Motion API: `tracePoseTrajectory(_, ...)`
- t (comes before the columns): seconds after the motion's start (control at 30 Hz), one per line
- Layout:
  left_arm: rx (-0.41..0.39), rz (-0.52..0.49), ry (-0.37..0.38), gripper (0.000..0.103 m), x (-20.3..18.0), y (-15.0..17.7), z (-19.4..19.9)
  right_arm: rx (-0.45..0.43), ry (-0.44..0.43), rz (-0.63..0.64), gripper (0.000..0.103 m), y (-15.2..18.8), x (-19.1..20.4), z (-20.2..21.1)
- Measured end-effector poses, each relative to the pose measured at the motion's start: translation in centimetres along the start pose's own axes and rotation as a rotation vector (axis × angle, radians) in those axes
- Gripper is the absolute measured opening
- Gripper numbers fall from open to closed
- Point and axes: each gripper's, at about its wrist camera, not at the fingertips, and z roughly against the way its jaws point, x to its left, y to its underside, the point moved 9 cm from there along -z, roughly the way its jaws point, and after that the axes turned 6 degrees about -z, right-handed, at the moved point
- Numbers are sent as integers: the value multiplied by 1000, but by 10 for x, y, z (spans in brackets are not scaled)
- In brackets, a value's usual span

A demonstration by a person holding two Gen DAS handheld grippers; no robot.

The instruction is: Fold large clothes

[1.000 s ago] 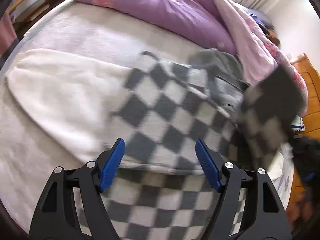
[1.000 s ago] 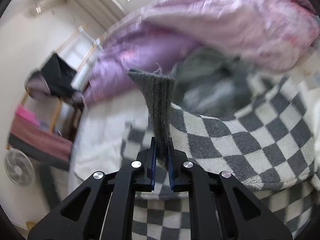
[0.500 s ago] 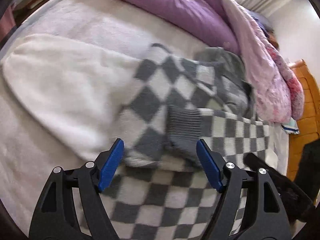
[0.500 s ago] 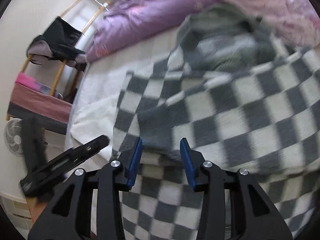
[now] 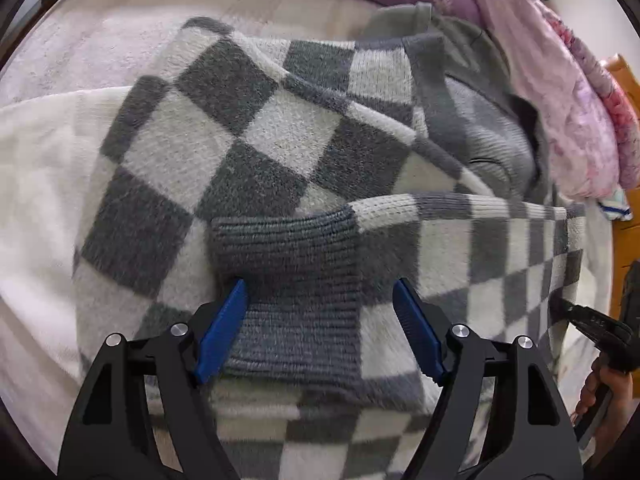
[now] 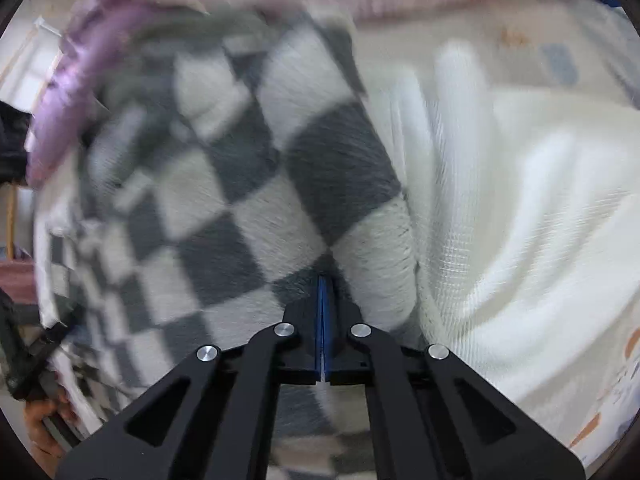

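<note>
Bed [image 5: 100, 36] with a pale fleecy cover fills both views, purple and pink duvet [image 5: 560, 92] bunched along the far side. My left gripper [image 5: 320, 308] is spread wide, blue pads [image 5: 222, 332] apart, holding nothing; they straddle the dark grey ribbed cuff [image 5: 288, 280] of a sleeve folded across the checkered sweater [image 5: 256, 136]. Sweater lies flat on the bed, grey and cream squares, with a plain grey garment [image 5: 492, 140] just beyond its far right edge, against the duvet. White fleece blanket [image 5: 44, 184] lies under the sweater to the left. My right gripper [image 6: 323, 312] has its pads pressed together; right wrist view is motion-blurred, and I can't tell if any sweater fabric is pinched between them, though the tips sit right at the sweater's edge [image 6: 376, 264]. White ridged fabric [image 6: 520, 208] lies beside that edge to the right. Wooden furniture [image 5: 624, 128] shows at the far right of the left view.
</note>
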Motion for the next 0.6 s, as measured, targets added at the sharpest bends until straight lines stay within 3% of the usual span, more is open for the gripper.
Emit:
tracePoseTrajectory(0.1, 4, -47, -31, 88, -7, 0, -7, 4, -13, -21, 0, -2, -5, -12)
tracePoseTrajectory(0.23, 17, -60, -28, 88, -11, -2, 0, 32, -15, -9, 0, -3, -5, 0)
tracePoseTrajectory(0.37, -20, -51, 17, 88, 3, -25, 36, -18, -32, 53, 11, -20, 14, 46)
tracePoseTrajectory(0.5, -85, 36, 31, 88, 43, -71, 65, -93, -17, 68, 36, -56, 26, 77)
tracePoseTrajectory(0.6, -80, 103, -9, 88, 75, -106, 64, -112, 13, 49, 38, -87, 25, 75)
